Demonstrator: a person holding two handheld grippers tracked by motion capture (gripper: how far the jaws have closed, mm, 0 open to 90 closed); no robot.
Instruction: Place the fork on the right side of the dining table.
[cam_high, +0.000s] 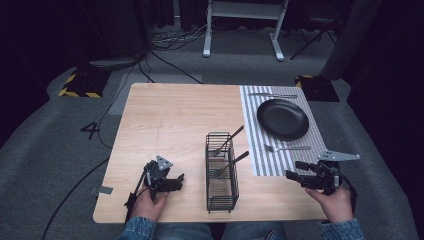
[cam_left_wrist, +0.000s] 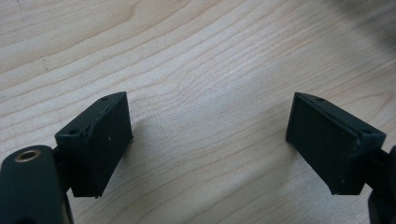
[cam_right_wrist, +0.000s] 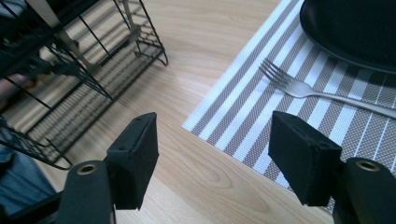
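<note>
Pale wooden table (cam_high: 165, 120) | both my grippers, left (cam_high: 176, 181) and right (cam_high: 295, 171), spread, empty | risk: right clips steel fork (cam_right_wrist: 299, 86) on striped placemat (cam_right_wrist: 243, 112) near black wire basket (cam_high: 221, 172).

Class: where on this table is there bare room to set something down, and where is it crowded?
Free: the bare wood of the table left of and beyond the wire basket. Crowded: the striped placemat, with plate and fork.

A white desk frame (cam_high: 244, 11) is seen at 12 o'clock, cables (cam_high: 172, 39) at 11, a striped block (cam_high: 80, 86) at 10, a chalked "4" (cam_high: 91, 130) at 9.
</note>
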